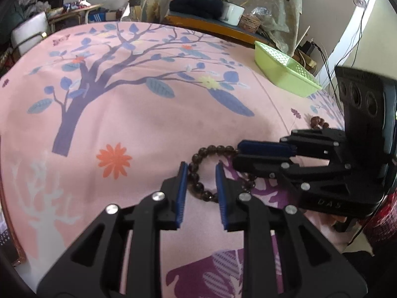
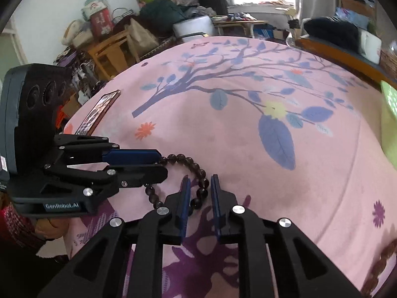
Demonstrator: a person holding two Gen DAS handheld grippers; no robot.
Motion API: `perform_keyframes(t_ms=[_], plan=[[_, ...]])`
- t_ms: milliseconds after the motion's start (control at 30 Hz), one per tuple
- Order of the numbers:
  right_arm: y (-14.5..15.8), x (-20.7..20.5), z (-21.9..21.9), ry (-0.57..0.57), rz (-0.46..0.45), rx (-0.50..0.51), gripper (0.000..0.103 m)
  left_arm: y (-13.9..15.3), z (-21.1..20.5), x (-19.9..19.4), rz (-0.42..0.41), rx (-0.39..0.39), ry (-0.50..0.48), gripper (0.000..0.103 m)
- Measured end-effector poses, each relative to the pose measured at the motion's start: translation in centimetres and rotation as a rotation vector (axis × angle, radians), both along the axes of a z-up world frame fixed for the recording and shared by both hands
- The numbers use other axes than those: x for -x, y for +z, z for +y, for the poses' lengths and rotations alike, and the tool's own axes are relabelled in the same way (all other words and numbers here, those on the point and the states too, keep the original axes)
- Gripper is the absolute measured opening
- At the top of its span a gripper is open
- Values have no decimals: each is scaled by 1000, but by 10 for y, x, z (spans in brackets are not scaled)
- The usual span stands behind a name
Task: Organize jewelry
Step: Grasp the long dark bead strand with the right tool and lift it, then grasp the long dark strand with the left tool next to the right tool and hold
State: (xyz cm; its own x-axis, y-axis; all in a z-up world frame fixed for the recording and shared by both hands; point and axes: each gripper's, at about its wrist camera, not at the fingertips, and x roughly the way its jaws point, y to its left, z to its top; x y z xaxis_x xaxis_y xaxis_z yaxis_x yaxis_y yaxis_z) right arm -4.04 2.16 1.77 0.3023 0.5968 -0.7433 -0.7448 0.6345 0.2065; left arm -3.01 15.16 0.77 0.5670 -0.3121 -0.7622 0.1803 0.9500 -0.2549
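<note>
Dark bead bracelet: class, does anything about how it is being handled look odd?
Yes. Both tools straddle the same dark bead bracelet: left hand-held gripper and right hand-held gripper sit open around opposite sides, while the green tray holds nothing visible.

Dark bead bracelet [image 1: 198, 173] (perhaps untouched) between parted left hand-held gripper [image 1: 200, 168] fingers, on pink cloth [image 1: 148, 124].

Dark bracelet [image 1: 198, 173]: right gripper [image 1: 238, 155] is covering its right stretch. Reddish bracelet [image 1: 319, 123]: far right, only a few beads are showing past that gripper; in the right view the frame edge is cutting it off. Green tray [image 2: 389, 114]: right edge is cropping it. Phone [image 2: 98, 113]: left gripper [image 2: 161, 164] is hiding its near end.
</note>
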Motion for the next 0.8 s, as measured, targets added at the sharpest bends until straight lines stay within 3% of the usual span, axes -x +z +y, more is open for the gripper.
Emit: perform_keyframes(t_ms=[133, 533, 800], plan=[[0, 1, -10, 15, 1, 1, 0, -1, -4, -1, 3, -10, -14, 11], [1, 24, -97, -168, -9, -68, 0, -1, -66, -8, 3, 10, -166, 11], [-3, 21, -104, -213, 27, -95, 0, -2, -71, -11, -12, 10, -173, 11]])
